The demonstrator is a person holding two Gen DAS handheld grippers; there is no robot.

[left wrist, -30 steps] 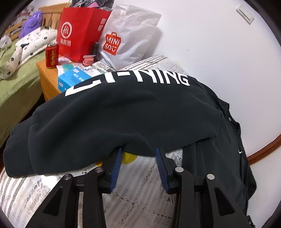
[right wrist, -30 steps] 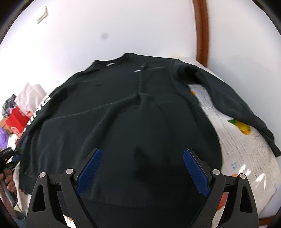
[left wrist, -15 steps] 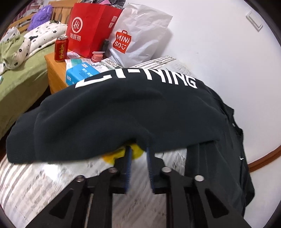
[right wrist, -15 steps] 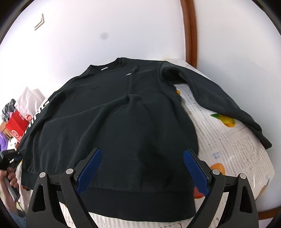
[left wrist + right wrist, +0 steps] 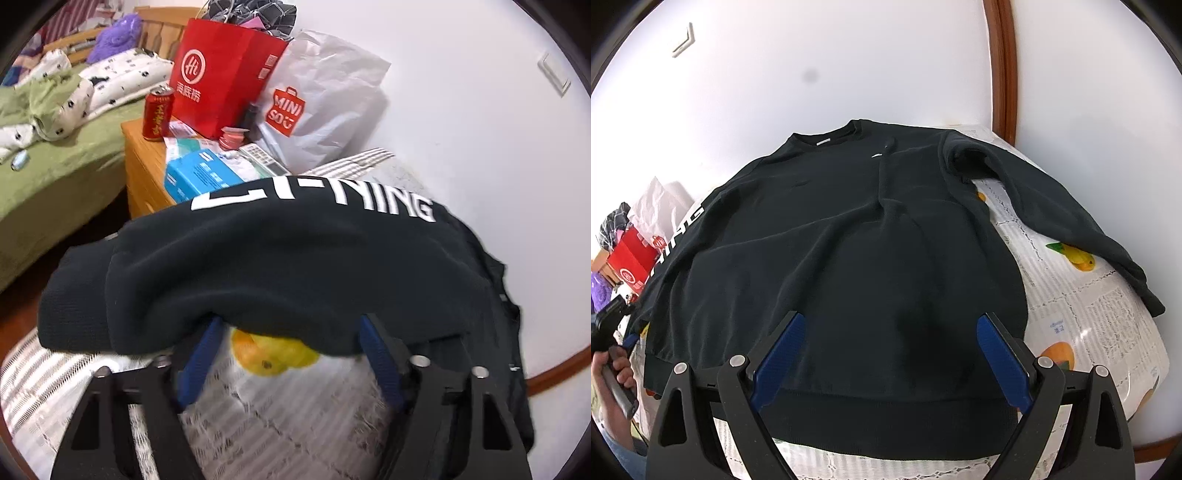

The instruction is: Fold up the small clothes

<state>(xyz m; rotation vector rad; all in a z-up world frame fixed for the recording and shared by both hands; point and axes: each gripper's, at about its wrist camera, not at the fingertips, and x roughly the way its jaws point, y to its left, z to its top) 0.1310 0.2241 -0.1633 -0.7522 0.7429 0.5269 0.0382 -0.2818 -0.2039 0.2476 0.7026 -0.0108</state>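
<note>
So the black long-sleeved sweatshirt point(image 5: 849, 251) lies spread flat, front up, on the white fruit-printed tablecloth point(image 5: 1089, 325), nothing folded yet: both sleeves and the body remain. My left gripper point(image 5: 288, 347) is spread wide at the lettered sleeve point(image 5: 258, 266), its tips under the cloth but not gripping. My right gripper point(image 5: 886, 354) hangs unclenched, empty, above the hem. Beyond that sleeve, a red paper bag point(image 5: 221, 77) holds dark checked fabric; the white plastic bag's point(image 5: 325, 110) contents are hidden.

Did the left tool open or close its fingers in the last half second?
Yes. The left tool has opened: its blue fingers, nearly together earlier, now stand wide apart under the black sleeve.
</note>
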